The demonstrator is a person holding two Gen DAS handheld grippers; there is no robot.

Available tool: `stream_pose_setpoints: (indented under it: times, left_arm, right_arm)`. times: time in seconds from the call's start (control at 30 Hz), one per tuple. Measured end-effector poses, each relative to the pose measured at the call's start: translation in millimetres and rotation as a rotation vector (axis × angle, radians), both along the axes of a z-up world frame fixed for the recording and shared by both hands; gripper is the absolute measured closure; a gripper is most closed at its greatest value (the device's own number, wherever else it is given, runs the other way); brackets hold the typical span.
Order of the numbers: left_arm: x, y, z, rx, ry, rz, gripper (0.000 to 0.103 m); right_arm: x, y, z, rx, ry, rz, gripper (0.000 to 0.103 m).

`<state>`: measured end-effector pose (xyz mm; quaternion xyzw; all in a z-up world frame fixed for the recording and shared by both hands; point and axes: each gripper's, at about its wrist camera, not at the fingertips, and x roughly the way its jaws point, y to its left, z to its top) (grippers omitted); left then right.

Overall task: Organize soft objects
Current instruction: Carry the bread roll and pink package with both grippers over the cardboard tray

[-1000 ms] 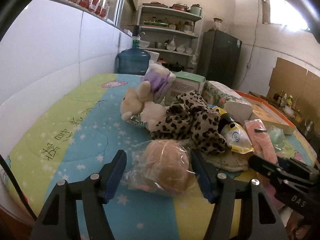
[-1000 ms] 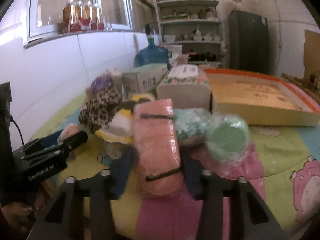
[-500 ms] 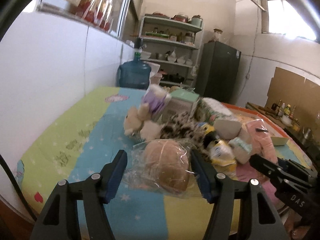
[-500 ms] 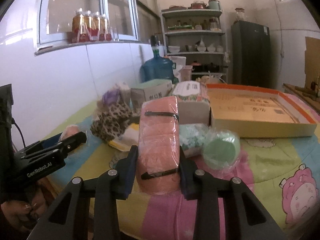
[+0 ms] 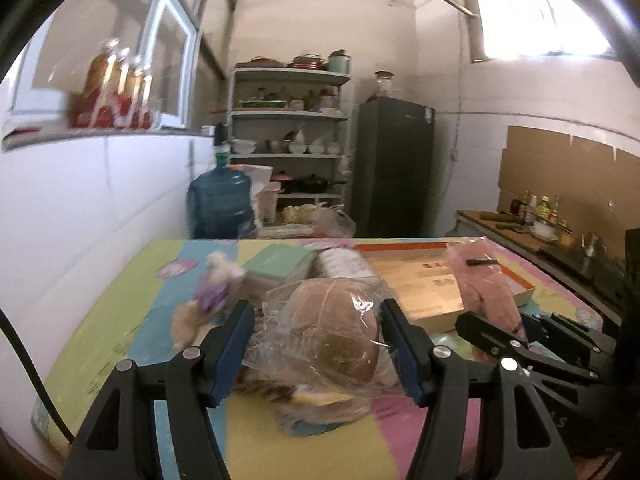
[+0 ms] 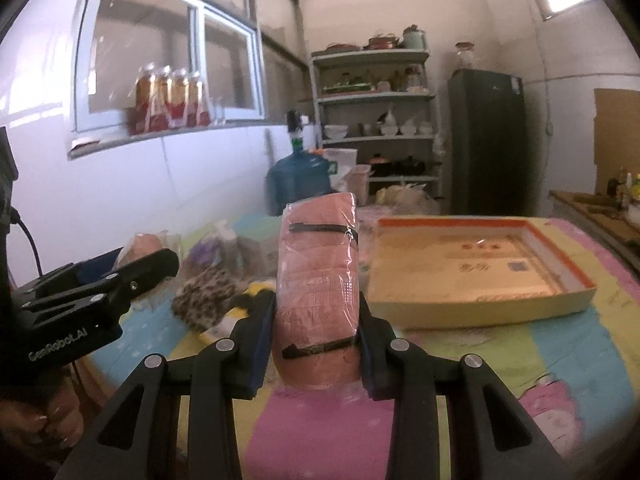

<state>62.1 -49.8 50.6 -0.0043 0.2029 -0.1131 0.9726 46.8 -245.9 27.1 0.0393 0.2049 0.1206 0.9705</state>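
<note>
My left gripper (image 5: 318, 344) is shut on a brown bun in a clear plastic bag (image 5: 332, 332) and holds it above the table. My right gripper (image 6: 316, 340) is shut on a pink wrapped cloth pack with black bands (image 6: 318, 276), held upright above the table; that pack also shows in the left wrist view (image 5: 484, 284). A shallow cardboard tray with an orange rim (image 6: 576, 304) lies at the right. A leopard-print soft toy (image 6: 208, 296) and a purple and cream plush toy (image 5: 212, 296) lie in the pile on the colourful table cover (image 6: 560, 364).
A mint green box (image 5: 280, 264) and a tissue pack (image 5: 344, 264) stand behind the pile. A blue water jug (image 6: 300, 180), shelves (image 6: 376, 120) and a dark fridge (image 6: 488, 140) stand beyond the table. A white tiled wall runs along the left.
Both grippers have risen from the table with their loads, the bun bag and the pink pack. Both views now look more level, and the tray has come into the left wrist view.
</note>
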Motion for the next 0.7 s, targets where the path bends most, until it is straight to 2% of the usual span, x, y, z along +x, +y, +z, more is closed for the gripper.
stream_pose_setpoints:
  times: [0.43, 0.7]
  left_arm:
    - [41, -90, 27, -0.01, -0.023, -0.104, 0.038]
    - [81, -138, 25, 0.015, 0.015, -0.12, 0.038]
  right_arm:
    - [15, -97, 27, -0.027, -0.034, -0.137, 0.066]
    - [44, -153, 32, 0.013, 0.018, -0.157, 0.066]
